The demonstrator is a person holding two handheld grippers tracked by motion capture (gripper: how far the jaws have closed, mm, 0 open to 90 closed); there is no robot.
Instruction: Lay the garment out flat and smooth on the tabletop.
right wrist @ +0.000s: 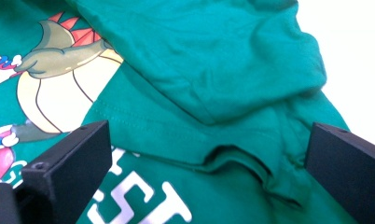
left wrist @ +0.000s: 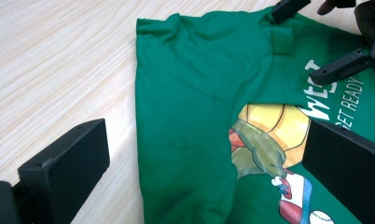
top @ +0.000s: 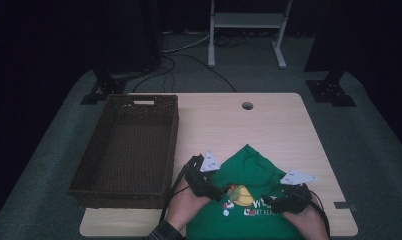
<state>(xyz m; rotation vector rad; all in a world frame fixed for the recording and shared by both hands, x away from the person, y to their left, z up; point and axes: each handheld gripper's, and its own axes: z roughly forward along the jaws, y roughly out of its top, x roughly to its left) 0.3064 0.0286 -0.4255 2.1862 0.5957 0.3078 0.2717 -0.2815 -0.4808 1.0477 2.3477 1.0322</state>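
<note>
High view: a green T-shirt [top: 249, 172] lies at the near edge of the table [top: 269, 125], partly folded, with both upper flaps turned in over the printed front so they meet in a point at the far side. The left gripper [top: 214, 192] and right gripper [top: 271, 202] rest low over the shirt's near half, one on each side of the print. A wicker basket [top: 129, 145] stands well apart to the left, and nothing lies in it.

In the left gripper view, the jaws are spread wide with the folded-in flap and part of the cartoon print between them; nothing is pinched. In the right gripper view, the jaws are likewise spread, with the other flap's hem and the white lettering between them.

My reading is that the side folds are done, while the lower half is still unfolded, though the near hem is cut off from sight. Folding it up and putting the shirt in the basket probably remain.
</note>
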